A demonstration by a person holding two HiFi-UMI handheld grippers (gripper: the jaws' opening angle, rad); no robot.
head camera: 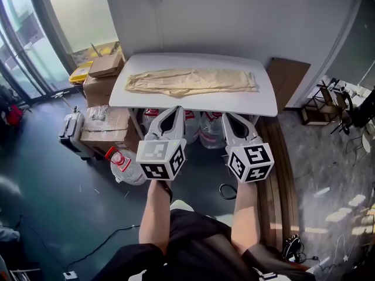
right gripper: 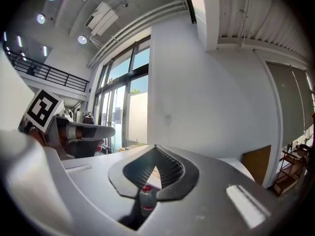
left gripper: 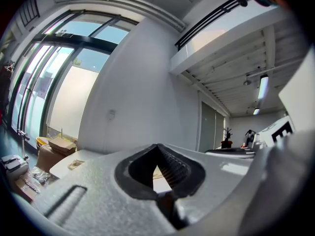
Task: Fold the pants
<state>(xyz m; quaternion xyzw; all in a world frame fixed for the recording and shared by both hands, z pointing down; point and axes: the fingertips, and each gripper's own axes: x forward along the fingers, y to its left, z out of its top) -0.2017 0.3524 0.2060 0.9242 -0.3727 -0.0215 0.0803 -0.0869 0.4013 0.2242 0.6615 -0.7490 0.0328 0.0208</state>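
Beige pants (head camera: 193,81) lie stretched out lengthwise and flat on a white table (head camera: 265,103) against the far wall. Both grippers are held level in front of the table's near edge, a little short of it and apart from the pants. The left gripper (head camera: 177,109) has its jaws meeting at the tips with nothing between them; in the left gripper view (left gripper: 157,146) the ribbed pads close to a point. The right gripper (head camera: 225,116) is likewise shut and empty, its pads meeting in the right gripper view (right gripper: 156,147). Marker cubes sit at the rear of each.
Cardboard boxes (head camera: 104,69) are stacked left of the table, with a small suitcase (head camera: 71,132) and a water jug (head camera: 126,167) on the floor. Water bottles (head camera: 202,129) stand under the table. A brown board (head camera: 288,79) leans at the right; glass doors are on the left.
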